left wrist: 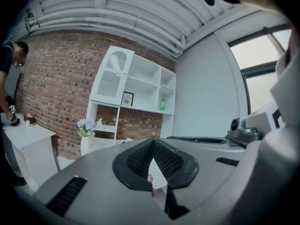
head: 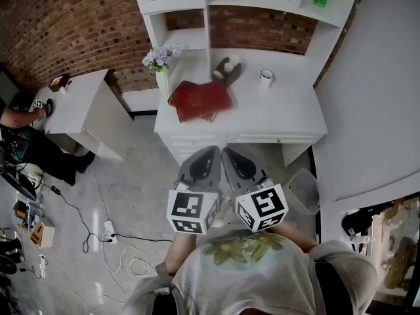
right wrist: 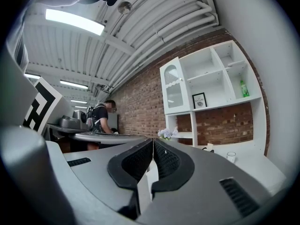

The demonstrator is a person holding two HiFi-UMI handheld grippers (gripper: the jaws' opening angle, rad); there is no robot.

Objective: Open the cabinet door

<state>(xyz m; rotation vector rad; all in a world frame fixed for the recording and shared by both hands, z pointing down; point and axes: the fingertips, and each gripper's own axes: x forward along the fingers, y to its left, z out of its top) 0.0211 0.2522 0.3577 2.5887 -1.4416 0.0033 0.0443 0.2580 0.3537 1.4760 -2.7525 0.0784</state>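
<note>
While the cabinet door point(right wrist: 172, 89) sits closed, left gripper point(left wrist: 152, 140) and right gripper point(right wrist: 153, 140) (both empty) have fingers together.

My head camera looks steeply down from above onto the white worktop point(head: 289, 110) ahead. The cameras on the left claw point(left wrist: 153, 140) and right claw point(right wrist: 153, 140) face level from well back. All three views share the shelf unit point(right wrist: 211, 78) above that worktop.

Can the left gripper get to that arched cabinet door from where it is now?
Probably not yet. Nothing blocks the way, but the left gripper is held back from the desk, the cabinet door sits high behind it, and the jaws are shut.
</note>
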